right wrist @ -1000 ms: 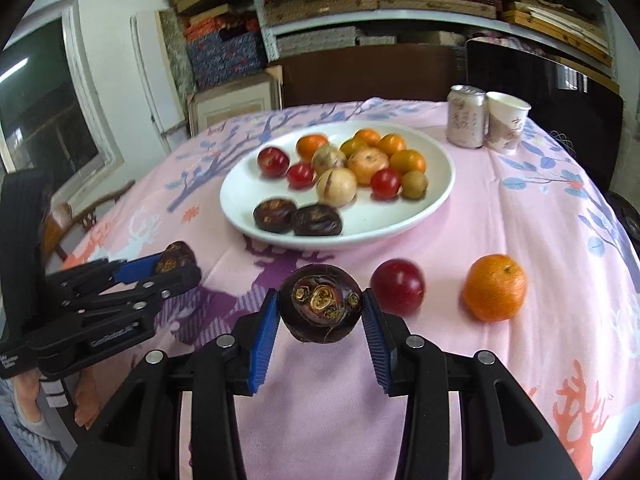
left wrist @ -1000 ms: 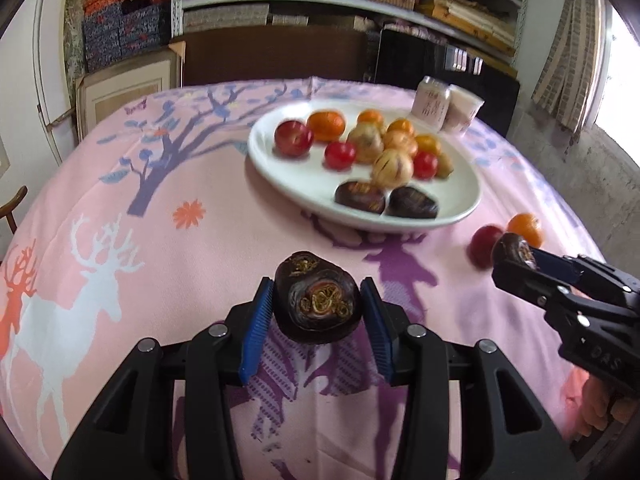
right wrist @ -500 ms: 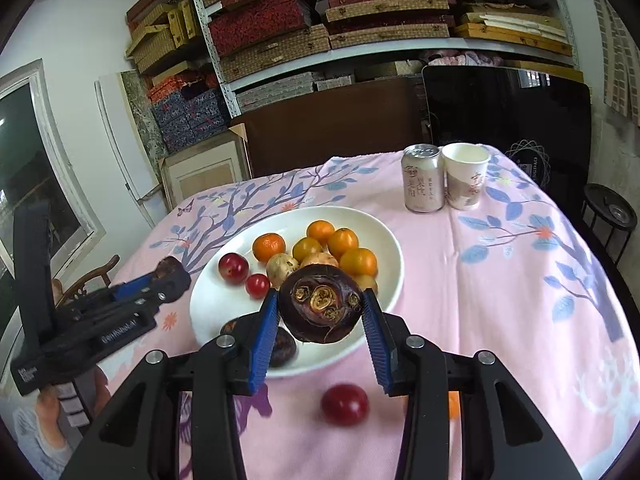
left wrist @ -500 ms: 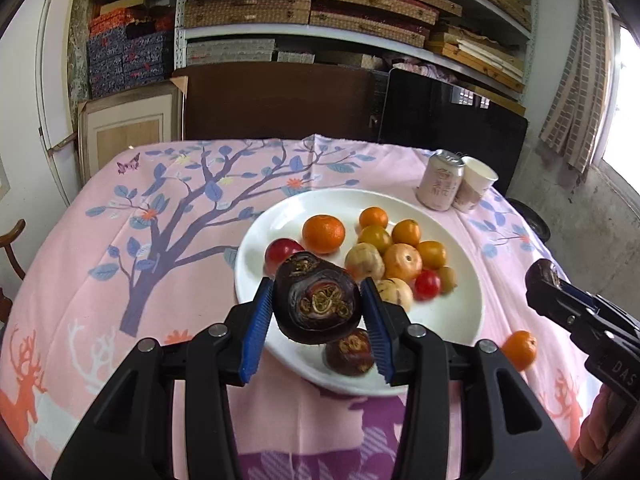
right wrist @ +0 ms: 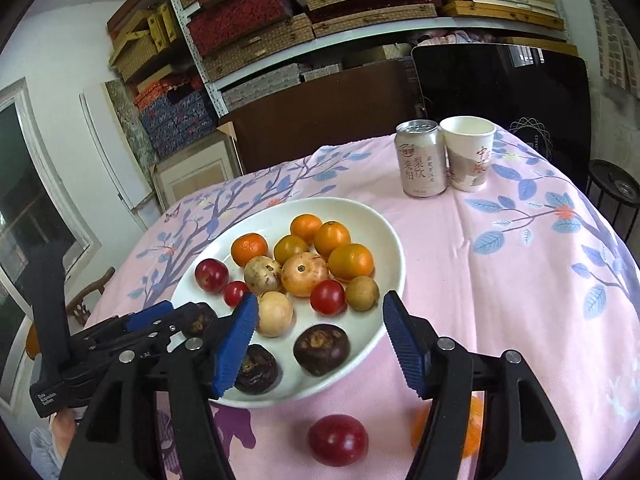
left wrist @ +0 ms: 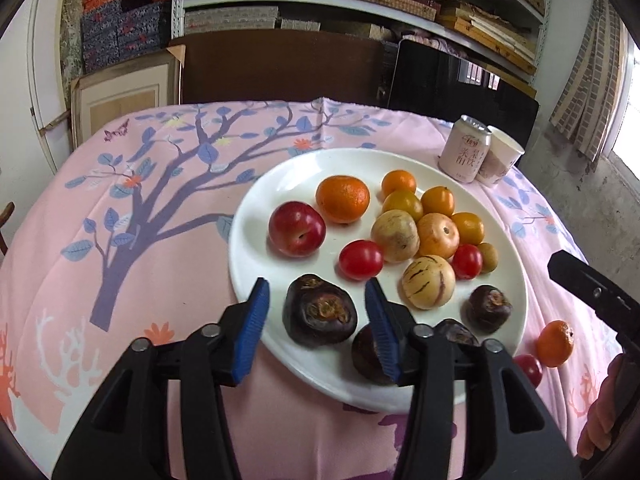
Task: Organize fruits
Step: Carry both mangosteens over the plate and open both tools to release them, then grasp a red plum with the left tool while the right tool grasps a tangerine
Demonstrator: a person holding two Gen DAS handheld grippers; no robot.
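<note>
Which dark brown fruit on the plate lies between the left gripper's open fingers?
The large dark fruit at the white plate's near-left rim lies between the left gripper's open blue pads, untouched. The other dark ones sit further right.

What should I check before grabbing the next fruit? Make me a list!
1. Left hand-held gripper let go of its dark fruit: ok, its jaws have just been opening and the pads stand clear of it.
2. Right hand-held gripper empty: ok, its jaws have just been opening, and its dark fruit lies on the plate.
3. Dropped fruits staying on the plate: ok, both sit inside the rim.
4. Fruit left on the tablecloth: not ok, a red plum and an orange are still off the plate.
5. Orange easy to see from the right: not ok, a finger mostly hides it.
</note>
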